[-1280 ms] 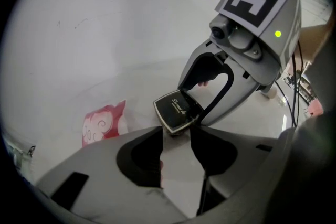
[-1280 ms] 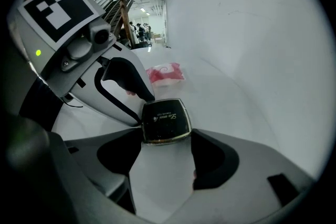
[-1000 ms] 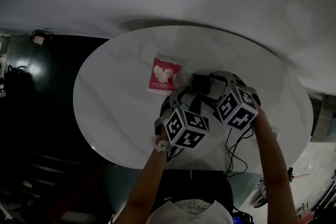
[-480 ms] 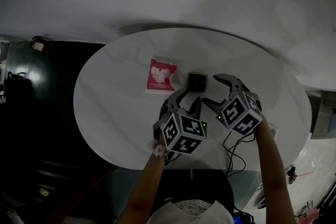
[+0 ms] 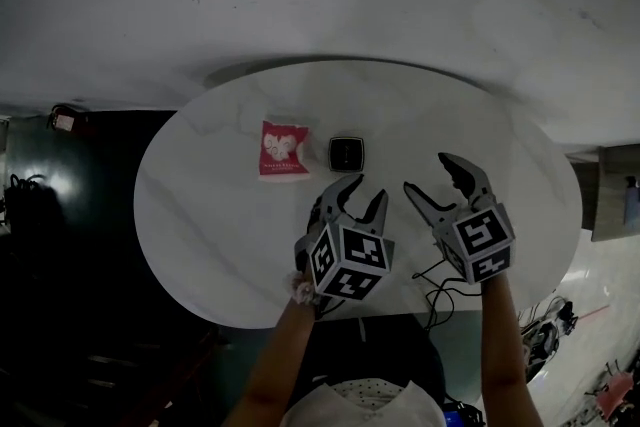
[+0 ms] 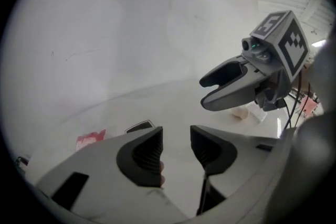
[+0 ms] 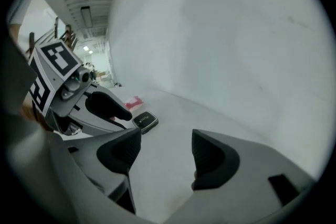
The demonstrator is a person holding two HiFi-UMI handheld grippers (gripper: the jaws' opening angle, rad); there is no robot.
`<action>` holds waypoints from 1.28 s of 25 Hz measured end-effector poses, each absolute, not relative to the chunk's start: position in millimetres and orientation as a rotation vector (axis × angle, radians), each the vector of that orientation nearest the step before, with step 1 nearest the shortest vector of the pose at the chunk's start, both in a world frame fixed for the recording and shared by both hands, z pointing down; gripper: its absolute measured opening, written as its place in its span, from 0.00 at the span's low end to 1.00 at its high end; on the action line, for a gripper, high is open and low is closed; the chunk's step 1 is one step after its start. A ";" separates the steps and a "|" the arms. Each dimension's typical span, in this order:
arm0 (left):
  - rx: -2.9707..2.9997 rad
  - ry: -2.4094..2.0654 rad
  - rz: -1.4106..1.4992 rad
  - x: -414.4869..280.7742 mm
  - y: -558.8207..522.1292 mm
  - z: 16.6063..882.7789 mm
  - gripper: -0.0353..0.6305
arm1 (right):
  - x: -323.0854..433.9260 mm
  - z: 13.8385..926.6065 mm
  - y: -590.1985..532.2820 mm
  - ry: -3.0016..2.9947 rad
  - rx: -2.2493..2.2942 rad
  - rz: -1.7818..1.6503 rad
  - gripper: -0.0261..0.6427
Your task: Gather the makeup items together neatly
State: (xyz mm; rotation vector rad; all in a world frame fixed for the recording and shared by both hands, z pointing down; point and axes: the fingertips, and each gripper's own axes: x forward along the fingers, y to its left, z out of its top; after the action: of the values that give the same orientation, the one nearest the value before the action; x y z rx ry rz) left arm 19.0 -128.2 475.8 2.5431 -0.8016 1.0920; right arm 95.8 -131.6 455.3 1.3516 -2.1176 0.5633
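A black square compact (image 5: 347, 153) lies flat on the white oval table (image 5: 210, 215), just right of a red packet (image 5: 283, 148). Both also show in the left gripper view, the compact (image 6: 139, 126) and the packet (image 6: 91, 139), and in the right gripper view, the compact (image 7: 146, 121) and the packet (image 7: 132, 103). My left gripper (image 5: 365, 190) hovers just short of the compact, open and empty (image 6: 176, 136). My right gripper (image 5: 428, 173) is to the right of it; its jaws (image 7: 167, 149) are closing with nothing between them.
Black cables (image 5: 440, 290) trail over the table's near edge under my right gripper. A small pale object (image 6: 244, 112) sits on the table's right side. Dark floor and clutter (image 5: 60, 165) lie left of the table.
Both grippers have drawn back from the compact toward the person, and the right one has swung out to the right. The compact now lies uncovered beside the packet.
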 end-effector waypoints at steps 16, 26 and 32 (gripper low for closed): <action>2.624 -0.575 1.061 93.5 -69.4 468.9 0.35 | 187.2 474.1 -36.9 -1.701 1.920 0.777 0.52; 2.586 -0.476 1.076 112.8 -43.5 483.9 0.35 | 191.0 515.5 -8.2 -1.643 1.751 0.833 0.46; 2.575 -0.439 1.096 117.4 -29.7 493.4 0.35 | 194.3 526.2 -2.6 -1.612 1.746 0.849 0.42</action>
State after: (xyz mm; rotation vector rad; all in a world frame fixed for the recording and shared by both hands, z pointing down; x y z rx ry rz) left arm 117.4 -29.7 493.4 2.5752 -0.4394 1.0961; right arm 194.3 -2.6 526.2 1.7464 -1.6121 0.8489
